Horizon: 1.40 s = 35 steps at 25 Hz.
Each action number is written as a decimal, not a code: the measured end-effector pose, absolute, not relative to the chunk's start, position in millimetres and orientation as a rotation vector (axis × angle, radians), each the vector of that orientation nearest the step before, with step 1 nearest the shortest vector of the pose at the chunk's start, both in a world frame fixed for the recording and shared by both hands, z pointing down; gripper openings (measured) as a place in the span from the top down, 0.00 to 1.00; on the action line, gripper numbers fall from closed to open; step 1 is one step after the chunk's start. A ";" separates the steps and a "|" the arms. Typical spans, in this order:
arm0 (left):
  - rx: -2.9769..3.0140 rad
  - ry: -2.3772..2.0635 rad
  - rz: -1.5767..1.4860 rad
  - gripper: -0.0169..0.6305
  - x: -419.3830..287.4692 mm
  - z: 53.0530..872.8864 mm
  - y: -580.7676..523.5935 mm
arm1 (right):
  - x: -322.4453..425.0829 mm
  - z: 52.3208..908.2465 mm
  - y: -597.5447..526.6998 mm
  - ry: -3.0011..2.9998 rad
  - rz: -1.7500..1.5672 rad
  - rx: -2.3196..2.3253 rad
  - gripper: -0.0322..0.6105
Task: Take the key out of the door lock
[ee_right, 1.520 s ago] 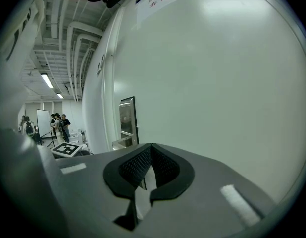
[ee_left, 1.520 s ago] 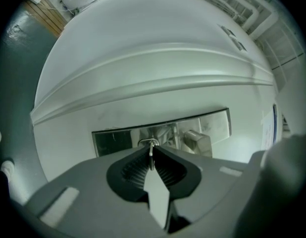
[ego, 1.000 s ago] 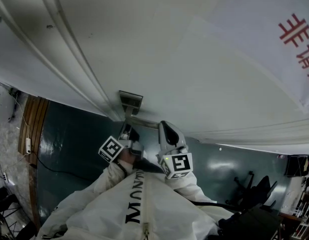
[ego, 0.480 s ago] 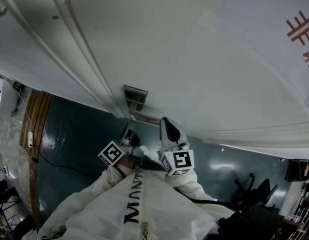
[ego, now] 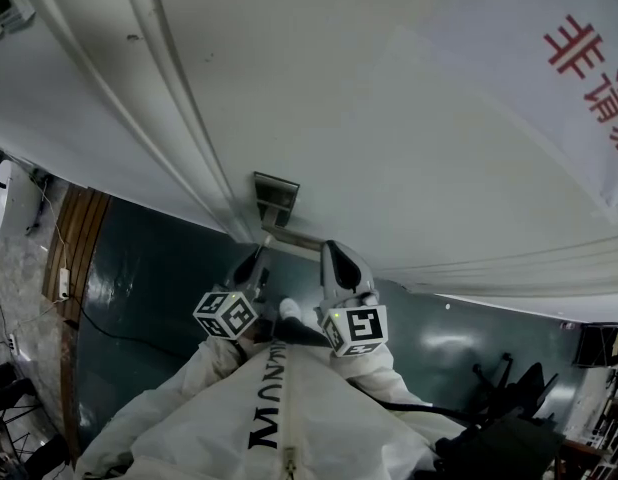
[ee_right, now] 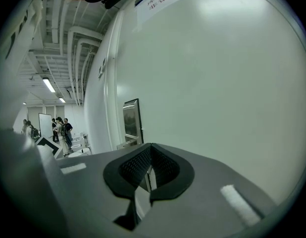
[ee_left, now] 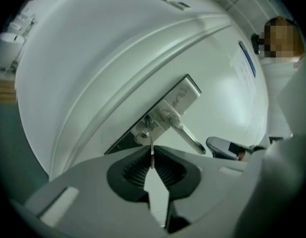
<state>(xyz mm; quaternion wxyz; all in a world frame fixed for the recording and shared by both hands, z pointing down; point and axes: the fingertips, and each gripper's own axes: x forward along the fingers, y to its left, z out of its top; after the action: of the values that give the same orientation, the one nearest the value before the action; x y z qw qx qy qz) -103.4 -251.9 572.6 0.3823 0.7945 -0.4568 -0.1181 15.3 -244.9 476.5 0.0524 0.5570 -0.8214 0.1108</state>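
Pinching the key (ee_left: 151,157) edge-on between its ribbed pads, the left tool (ee_left: 152,148) grips the flat head. The thin blade runs straight ahead to the keyhole (ee_left: 142,135) in the metal lock plate (ee_left: 180,97). The step in hand looks like the draw itself, as the key seems not yet out, its far end meeting the keyhole. The next move calls for a straight pull back along the blade, away from the door (ee_left: 93,58), without twisting or sagging, or it may bind. Its long axis lies roughly level and square to the door face, tip toward the lock. The lever handle (ee_left: 188,135) juts out just beside it. The right tool (ee_right: 149,150), pressed together on nothing, hovers near the door to the right.
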 end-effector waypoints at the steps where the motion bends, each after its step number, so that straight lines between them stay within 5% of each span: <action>1: 2.076 -1.187 -0.261 0.94 -104.4 569.6 -252.2 | 16.6 476.3 -244.4 -2.494 0.339 1.703 0.95; 16: 2.707 -1.491 0.523 0.94 -129.3 536.5 -247.3 | 21.6 473.8 -232.8 -2.437 0.339 1.837 0.95; 35: 2.789 -1.479 0.489 0.94 -137.2 514.6 -186.9 | 33.8 475.3 -154.1 -2.414 0.317 1.935 0.95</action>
<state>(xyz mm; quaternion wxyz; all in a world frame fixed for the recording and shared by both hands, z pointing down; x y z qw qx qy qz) -137.2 -186.9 514.6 -0.0266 0.8728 -0.4627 0.1531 33.8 -154.1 475.3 0.0159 0.6222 -0.7760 0.1020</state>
